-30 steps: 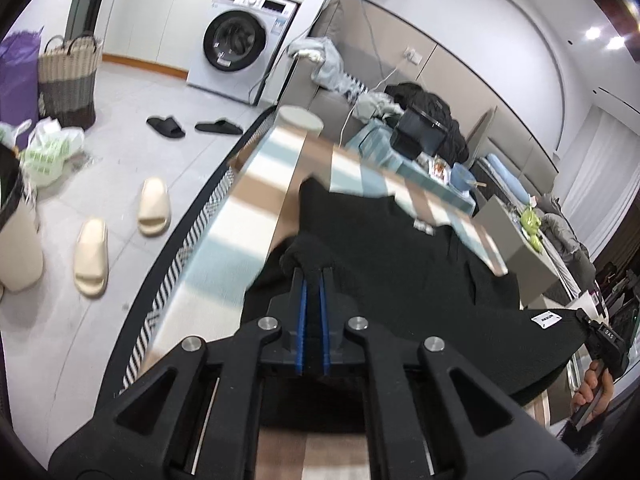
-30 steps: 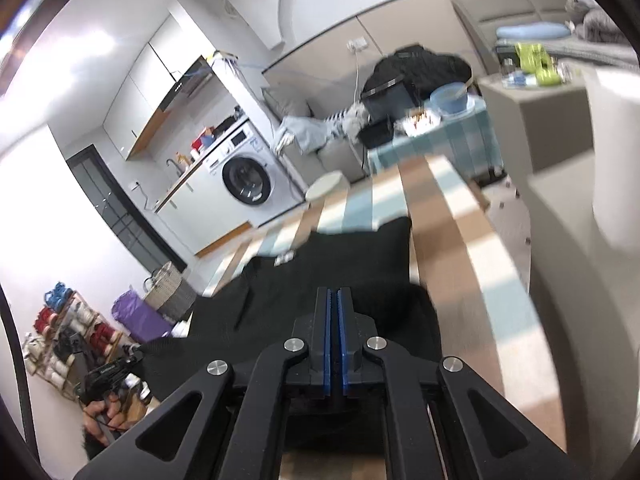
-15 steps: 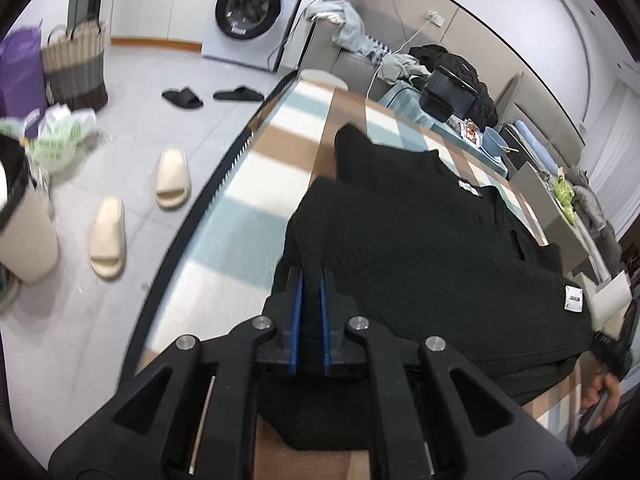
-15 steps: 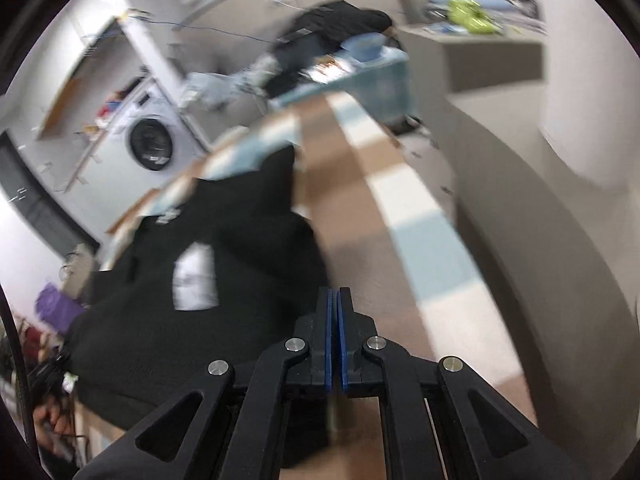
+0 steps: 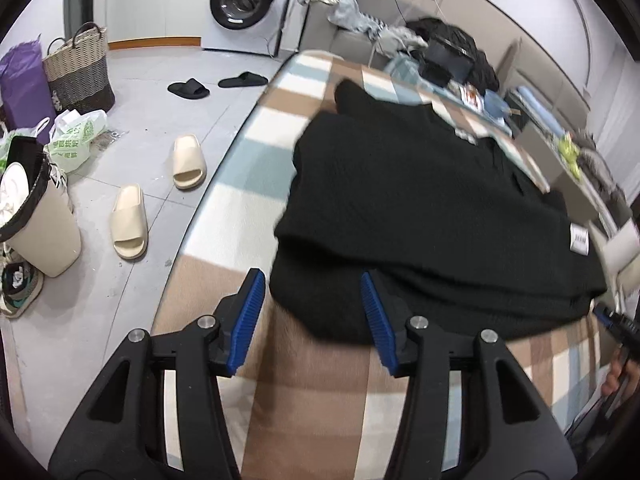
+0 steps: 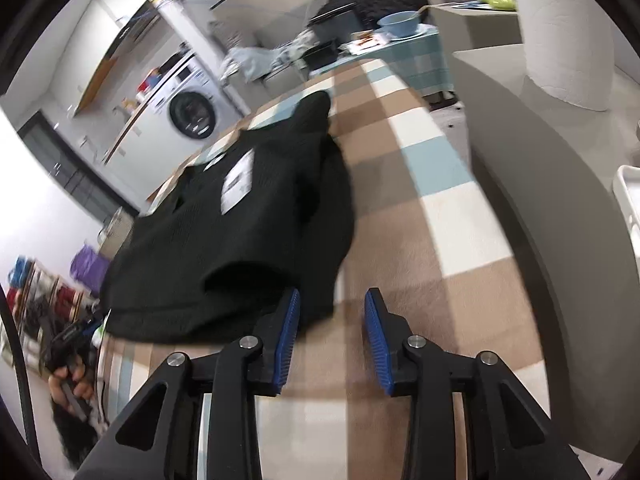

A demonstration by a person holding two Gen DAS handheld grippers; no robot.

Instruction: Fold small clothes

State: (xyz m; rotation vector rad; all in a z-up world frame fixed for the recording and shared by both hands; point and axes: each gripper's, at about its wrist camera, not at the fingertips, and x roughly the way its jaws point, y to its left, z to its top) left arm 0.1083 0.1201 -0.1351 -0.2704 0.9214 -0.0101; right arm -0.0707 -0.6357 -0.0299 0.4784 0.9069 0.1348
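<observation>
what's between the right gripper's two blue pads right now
Mostly bare checked blanket, seen in the right wrist view. The black garment edges in at the opening right gripper's left pad.

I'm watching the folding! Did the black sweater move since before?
Yes. The black sweater dropped from the left gripper's fingers, now opening, and lies doubled over on the checkered blanket.

The bench has a cloth of brown, white and blue squares. A black sweater lies on it.

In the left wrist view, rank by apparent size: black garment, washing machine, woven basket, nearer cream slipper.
1. Black garment
2. Washing machine
3. Woven basket
4. Nearer cream slipper

The washing machine is farther away, so it looks smaller than it is.
</observation>
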